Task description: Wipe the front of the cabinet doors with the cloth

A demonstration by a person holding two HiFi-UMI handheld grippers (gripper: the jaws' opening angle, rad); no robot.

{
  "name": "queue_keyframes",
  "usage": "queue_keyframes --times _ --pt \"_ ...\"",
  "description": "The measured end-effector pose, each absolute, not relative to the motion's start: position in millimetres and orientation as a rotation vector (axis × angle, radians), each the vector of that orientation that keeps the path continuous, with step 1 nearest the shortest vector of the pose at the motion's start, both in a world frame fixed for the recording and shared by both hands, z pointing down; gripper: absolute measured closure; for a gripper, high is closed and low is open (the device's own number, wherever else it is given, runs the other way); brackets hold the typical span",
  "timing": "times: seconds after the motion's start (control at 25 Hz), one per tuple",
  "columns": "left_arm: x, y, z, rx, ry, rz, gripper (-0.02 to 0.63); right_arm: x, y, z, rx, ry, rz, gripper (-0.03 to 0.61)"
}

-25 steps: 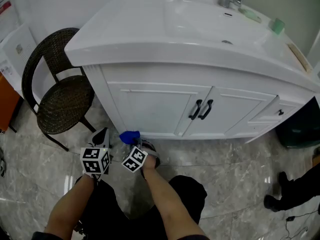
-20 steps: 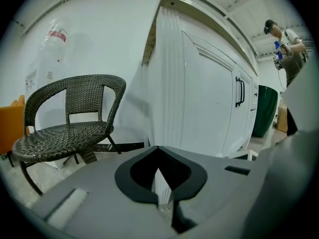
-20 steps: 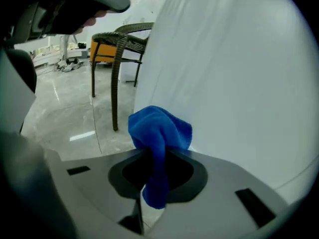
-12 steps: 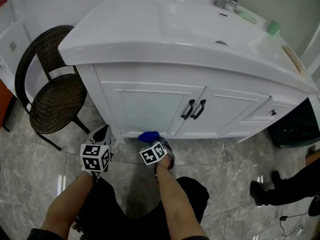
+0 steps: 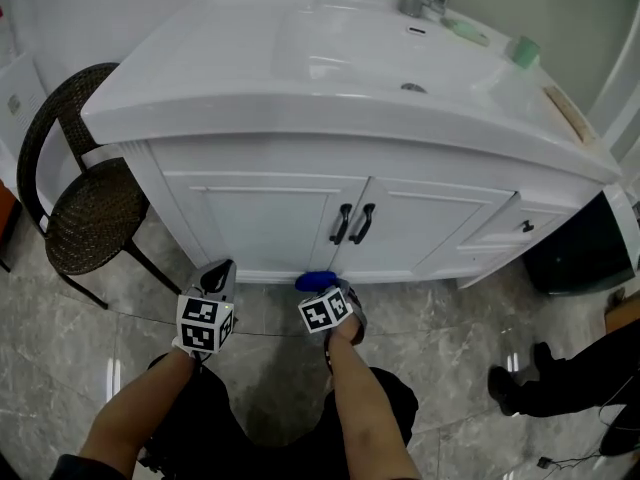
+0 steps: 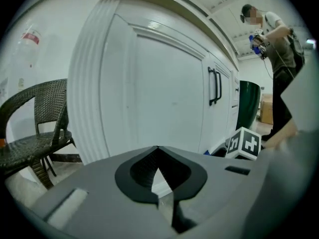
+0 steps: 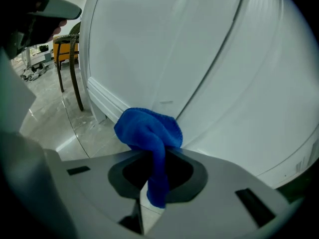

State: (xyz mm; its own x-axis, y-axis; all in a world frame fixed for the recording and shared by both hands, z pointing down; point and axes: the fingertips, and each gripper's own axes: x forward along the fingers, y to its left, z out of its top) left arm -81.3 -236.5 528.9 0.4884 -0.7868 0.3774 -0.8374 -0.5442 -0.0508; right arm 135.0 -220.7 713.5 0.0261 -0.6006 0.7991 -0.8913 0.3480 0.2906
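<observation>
A white vanity cabinet has two doors (image 5: 270,223) with black handles (image 5: 352,224) at the middle seam. My right gripper (image 5: 322,290) is shut on a blue cloth (image 7: 149,132), held low against the bottom of the left door (image 7: 164,49) near the seam; the cloth (image 5: 315,281) shows as a blue bunch at the baseboard in the head view. My left gripper (image 5: 217,280) hangs to the left, jaws shut and empty, pointing at the cabinet's left door (image 6: 164,83); the door handles (image 6: 215,86) show further right.
A dark wicker chair (image 5: 85,208) stands left of the cabinet. A dark green bin (image 5: 580,258) sits at its right end. A person's legs and shoes (image 5: 540,388) are at the right on the marble floor. The sink top (image 5: 330,58) overhangs the doors.
My right gripper has slid the blue cloth rightward along the bottom of the left door, from its left part to near the middle seam. The left gripper stayed low at the left.
</observation>
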Motion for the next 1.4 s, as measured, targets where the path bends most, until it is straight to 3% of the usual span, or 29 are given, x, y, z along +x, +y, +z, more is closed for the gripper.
queue_keyframes --times 0.16,0.36,0.92,1.12,1.4 --pt "-61.3 -230.7 517.6 2.673 -1.385 0.575 0.614 135.4 -215.6 682.5 1.366 -1.799 0.496 0.529" --pt "-56.3 -226.5 484.7 2.732 -1.360 0.483 0.614 128.4 -203.7 572.7 1.525 -2.134 0.522 0.529" --pt "-9.9 -184.0 300.4 2.929 -1.146 -0.034 0.614 145.4 -168.4 309.3 1.843 -2.500 -0.052 0.529" --pt "17.0 -165.6 254.3 2.993 -1.071 -0.185 0.614 145.6 -178.6 282.7 1.953 -2.481 -0.213 0.529" --pt "41.2 -156.4 289.9 2.932 -1.005 -0.116 0.614 150.6 -192.2 298.1 1.952 -2.367 -0.344 0.529"
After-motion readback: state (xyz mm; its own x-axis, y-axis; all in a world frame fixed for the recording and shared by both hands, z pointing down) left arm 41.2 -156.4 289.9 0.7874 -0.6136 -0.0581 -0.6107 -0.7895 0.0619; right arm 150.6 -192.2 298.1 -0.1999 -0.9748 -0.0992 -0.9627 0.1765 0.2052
